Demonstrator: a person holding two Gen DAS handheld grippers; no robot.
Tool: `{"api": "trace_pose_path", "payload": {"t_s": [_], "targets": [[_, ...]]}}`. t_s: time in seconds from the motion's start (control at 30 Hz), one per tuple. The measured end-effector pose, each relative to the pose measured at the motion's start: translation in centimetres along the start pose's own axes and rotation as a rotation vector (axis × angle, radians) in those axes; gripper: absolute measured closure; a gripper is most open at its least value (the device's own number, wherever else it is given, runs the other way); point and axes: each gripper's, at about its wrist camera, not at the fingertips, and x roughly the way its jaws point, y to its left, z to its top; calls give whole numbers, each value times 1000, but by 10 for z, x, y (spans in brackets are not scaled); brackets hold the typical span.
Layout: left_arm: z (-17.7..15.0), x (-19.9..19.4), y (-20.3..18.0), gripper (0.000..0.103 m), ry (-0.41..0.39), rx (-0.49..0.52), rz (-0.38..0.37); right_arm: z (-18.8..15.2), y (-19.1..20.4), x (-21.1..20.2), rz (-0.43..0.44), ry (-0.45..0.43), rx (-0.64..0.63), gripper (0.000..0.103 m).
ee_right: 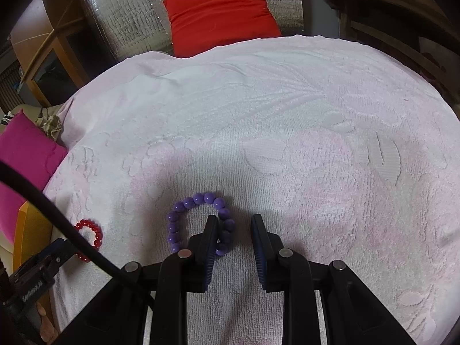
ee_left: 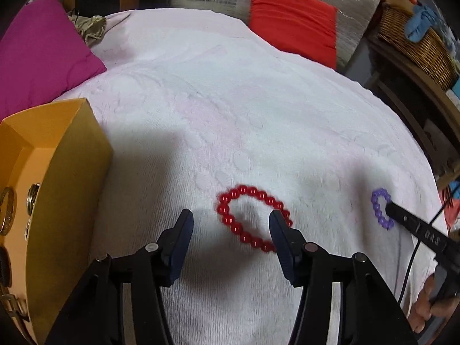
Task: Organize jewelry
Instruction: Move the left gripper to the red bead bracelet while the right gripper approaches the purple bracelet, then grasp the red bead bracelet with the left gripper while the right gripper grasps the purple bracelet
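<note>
The left tongs [ee_left: 231, 218] are standing wide apart over the pale pink towel [ee_left: 258, 115], with nothing between the fingers; a red bead bracelet [ee_left: 253, 218] is lying flat on the towel just ahead of them, its right side passing behind the right fingertip, so whether that finger is touching the beads cannot be told. To the left of these tongs an orange cardboard box [ee_left: 72, 178] is sitting on the towel, and several gold-coloured bangles [ee_left: 7, 210] are showing inside it. The right tongs [ee_right: 234, 224] are also spread, though less widely, and are lowered onto a purple bead bracelet [ee_right: 198, 224]: the left finger is reaching inside the loop while the right finger is resting outside it, so that the right side of the loop is lying between the two fingers without being squeezed. In the left wrist view the same purple bracelet [ee_left: 381, 208] is lying well to the right of the red one, with the tip of the other tongs over it. In the right wrist view the red bracelet [ee_right: 90, 238] is showing at the left, partly behind a black cable [ee_right: 57, 215]. A magenta cushion [ee_left: 37, 51] is lying at the far left edge of the towel, a red cushion [ee_right: 221, 11] is leaning behind it, and a wicker basket [ee_left: 417, 43] is standing off to the right.
</note>
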Motion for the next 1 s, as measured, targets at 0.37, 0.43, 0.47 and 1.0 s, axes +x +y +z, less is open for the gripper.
{"api": "trace_pose_path", "payload": {"t_s": [0.37,0.43,0.47,1.0], "targets": [[5,18,-23,94,26,101,-8,0,-1,-3,-5,-11,-1,81],[3,16,-28,94,33,126,-26,1,-3,-4,-9,-10,-3,88],[2,16,-29,94,37,134,-38,2,-5,-4,-6,-7,0,89],[-21,-6,-60,93,85,318,-164,13,-65,-17,170,33,207,91]]}}
